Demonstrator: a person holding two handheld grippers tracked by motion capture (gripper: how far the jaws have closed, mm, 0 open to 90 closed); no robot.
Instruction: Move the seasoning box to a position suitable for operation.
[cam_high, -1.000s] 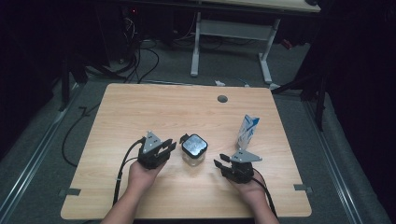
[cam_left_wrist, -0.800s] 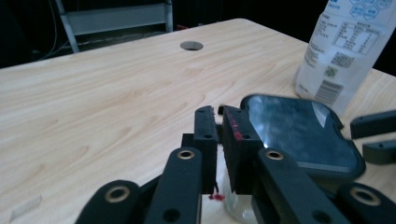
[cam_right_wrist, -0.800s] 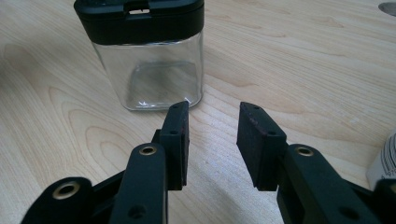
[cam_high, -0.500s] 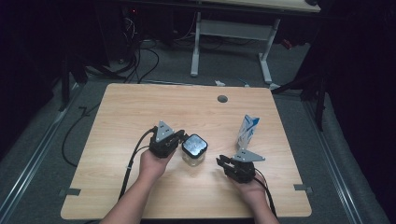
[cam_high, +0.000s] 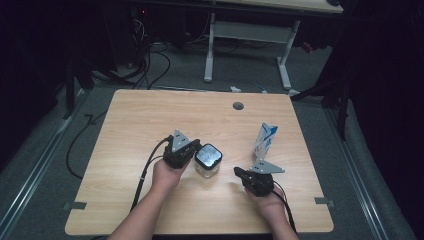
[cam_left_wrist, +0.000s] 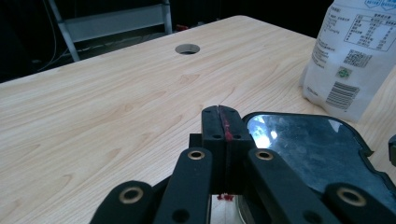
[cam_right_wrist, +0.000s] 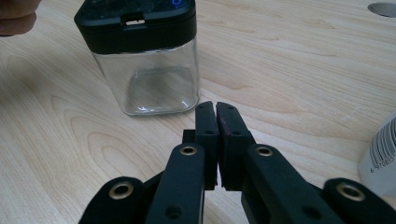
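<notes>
A clear glass jar (cam_high: 208, 159) with a black lid stands near the middle of the wooden table (cam_high: 150, 115). My left gripper (cam_high: 194, 150) sits just left of the jar beside its lid (cam_left_wrist: 308, 144), jaws shut and empty (cam_left_wrist: 219, 112). My right gripper (cam_high: 239, 173) lies low on the table to the jar's right and points at the jar (cam_right_wrist: 144, 60). Its jaws (cam_right_wrist: 215, 108) have just been closing and are shut with nothing between them. A white pouch (cam_high: 265, 140) with blue print stands upright behind the right gripper and shows in the left gripper view (cam_left_wrist: 355, 51).
A round cable hole (cam_high: 238, 106) lies in the table's far middle. A white desk frame (cam_high: 245, 45) stands on the floor beyond the table, and black cables (cam_high: 150, 65) run across the floor at the far left. Each gripper's cable trails toward the near edge.
My left gripper has moved right, up to the jar's side, and its jaws have shut. The right hand has stayed in place while its jaws closed.
</notes>
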